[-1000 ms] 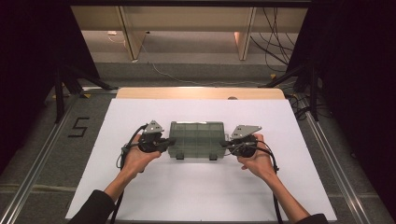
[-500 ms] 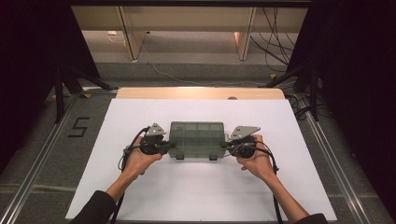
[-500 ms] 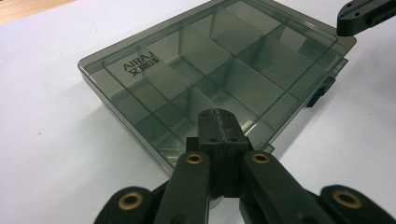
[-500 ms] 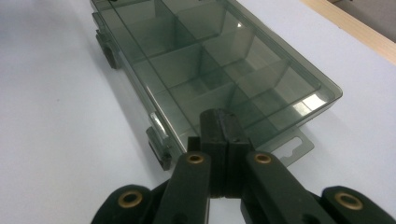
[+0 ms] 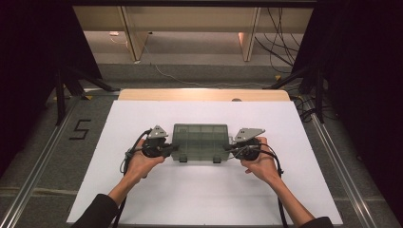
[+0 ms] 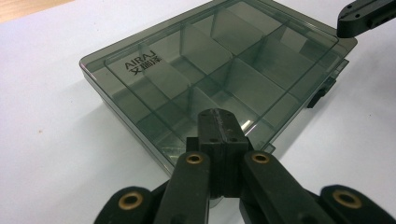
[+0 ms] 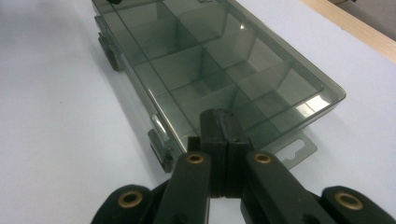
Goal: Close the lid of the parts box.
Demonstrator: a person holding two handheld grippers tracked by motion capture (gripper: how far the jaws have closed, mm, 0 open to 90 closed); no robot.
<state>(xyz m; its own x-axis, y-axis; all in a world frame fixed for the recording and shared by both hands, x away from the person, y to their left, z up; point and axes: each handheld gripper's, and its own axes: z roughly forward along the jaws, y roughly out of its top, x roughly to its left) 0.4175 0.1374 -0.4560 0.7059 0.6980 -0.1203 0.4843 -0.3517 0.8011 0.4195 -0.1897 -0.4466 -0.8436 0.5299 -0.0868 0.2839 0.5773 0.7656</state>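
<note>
A smoky see-through compartment box (image 5: pixel 199 140) lies flat on the white table (image 5: pixel 199 199), lid closed, with dividers visible through it. My left gripper (image 5: pixel 173 148) is at its left end and my right gripper (image 5: pixel 228 149) at its right end. In the left gripper view the box (image 6: pixel 210 70) stretches away from my left gripper (image 6: pixel 218 116), whose jaws are pressed together over the near edge of the lid. In the right gripper view my right gripper (image 7: pixel 219 116) is likewise shut, with nothing between the jaws, over the box (image 7: pixel 210 60) by its hang tab (image 7: pixel 299 147).
Two dark latches (image 7: pixel 109 53) sit on the box's side that faces me. The tip of the right gripper (image 6: pixel 364 16) shows beyond the box's far corner. A wooden strip (image 5: pixel 204 95) borders the table's far edge. Dark stands and cables lie on the floor beyond.
</note>
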